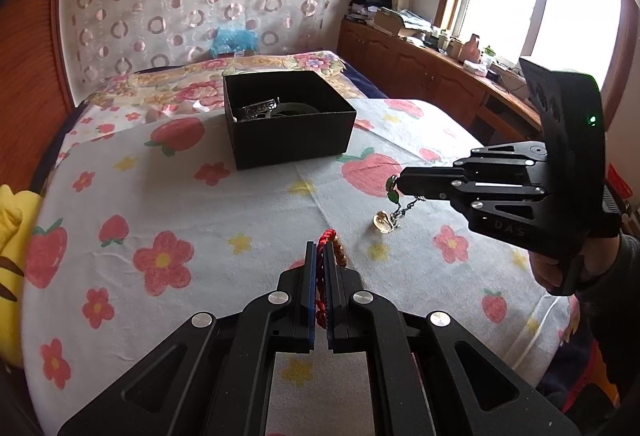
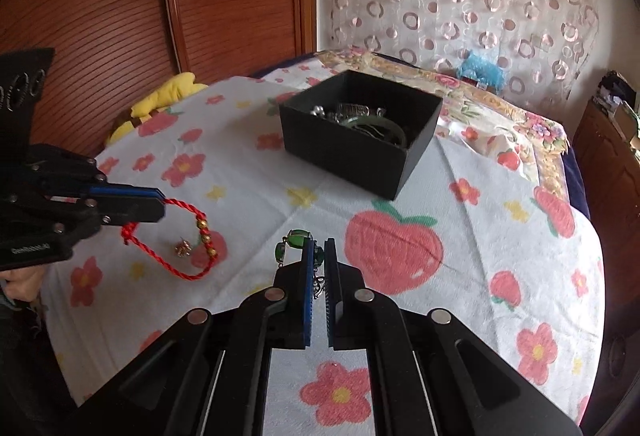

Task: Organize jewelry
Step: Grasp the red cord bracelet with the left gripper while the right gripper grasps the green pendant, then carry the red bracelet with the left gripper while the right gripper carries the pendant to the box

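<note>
One black box [image 2: 352, 159] on bedspread [image 2: 500, 244], green bangle [image 2: 372, 125], silver pieces inside

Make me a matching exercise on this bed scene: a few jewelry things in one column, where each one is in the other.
Things:
1. red braided cord bracelet with gold beads
2. green stone chain bracelet
3. small gold flower earring
4. dark green bangle

Places:
A. inside the black cardboard box
B. clamped in the left gripper
C. lying loose on the blanket
D. clamped in the right gripper

Pairs: 1-B, 2-D, 3-C, 4-A
</note>
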Motion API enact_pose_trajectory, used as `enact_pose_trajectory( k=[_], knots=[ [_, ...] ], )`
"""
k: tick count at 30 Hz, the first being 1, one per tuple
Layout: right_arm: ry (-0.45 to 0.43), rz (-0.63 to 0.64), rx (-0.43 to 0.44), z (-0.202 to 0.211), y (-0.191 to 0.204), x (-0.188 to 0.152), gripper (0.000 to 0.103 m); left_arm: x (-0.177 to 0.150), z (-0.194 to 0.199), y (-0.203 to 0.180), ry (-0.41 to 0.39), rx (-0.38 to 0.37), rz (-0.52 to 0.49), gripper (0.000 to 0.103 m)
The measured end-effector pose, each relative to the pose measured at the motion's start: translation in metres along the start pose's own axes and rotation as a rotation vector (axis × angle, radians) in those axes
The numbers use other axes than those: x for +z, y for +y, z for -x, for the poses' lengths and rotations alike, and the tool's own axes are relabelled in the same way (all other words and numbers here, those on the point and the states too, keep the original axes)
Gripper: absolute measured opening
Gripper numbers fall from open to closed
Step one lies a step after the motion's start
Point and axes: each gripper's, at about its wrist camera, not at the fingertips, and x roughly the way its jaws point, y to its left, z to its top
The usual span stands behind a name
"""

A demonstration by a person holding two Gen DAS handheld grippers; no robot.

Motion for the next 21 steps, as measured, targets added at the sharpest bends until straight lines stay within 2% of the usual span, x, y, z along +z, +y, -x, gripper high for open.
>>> enact_pose_trajectory(
  k=[7,21],
  knots=[
    [-0.003,-0.005,-0.014,0.001,-0.003,0.001,0.006,0.002,0.001,0.001,-0.004,-0.001,-0.001,0.002],
    [-0.104,-0.010,-0.019,0.027,-0.010,0.033,0.006,0.032,0.006,0.001,-0.069,0.006,-0.027,0.002]
  ],
)
